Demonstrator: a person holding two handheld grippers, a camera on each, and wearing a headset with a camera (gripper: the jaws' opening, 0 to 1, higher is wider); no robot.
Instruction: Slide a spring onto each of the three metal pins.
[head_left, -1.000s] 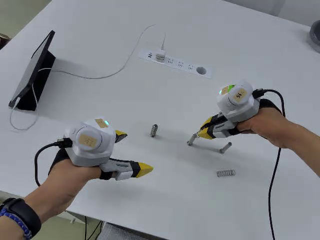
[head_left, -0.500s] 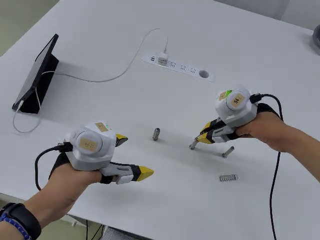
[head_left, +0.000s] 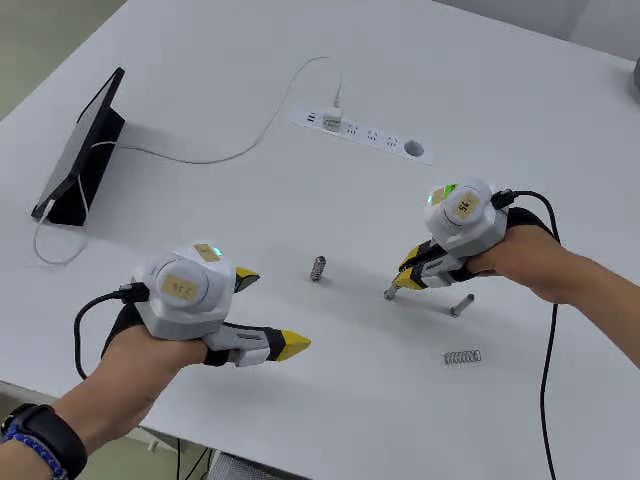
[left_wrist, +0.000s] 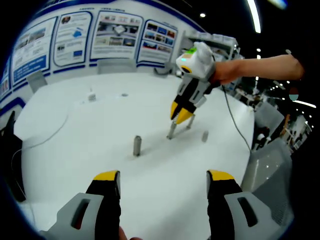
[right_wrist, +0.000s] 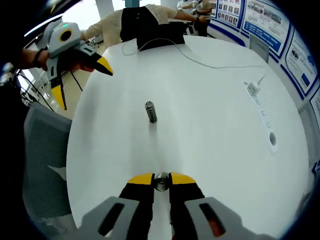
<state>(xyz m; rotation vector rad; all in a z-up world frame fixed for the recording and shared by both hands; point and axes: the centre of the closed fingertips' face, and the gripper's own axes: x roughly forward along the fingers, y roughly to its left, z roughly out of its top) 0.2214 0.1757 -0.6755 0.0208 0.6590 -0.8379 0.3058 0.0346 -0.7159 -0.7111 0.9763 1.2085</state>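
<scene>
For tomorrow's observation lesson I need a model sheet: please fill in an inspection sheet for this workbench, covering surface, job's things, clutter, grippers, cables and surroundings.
Surface: white table, no marks seen.
Job's things: sprung pin upright mid-table; second pin tilted, tip on the table; third pin lying flat; loose spring near it, apart.
Clutter: tablet propped at the left; power strip further back.
Grippers: left gripper open, holding nothing; right gripper shut on the second pin.
Cables: white lead from strip to tablet; black cord from the right gripper.
Surroundings: wall posters; mesh chair.
</scene>
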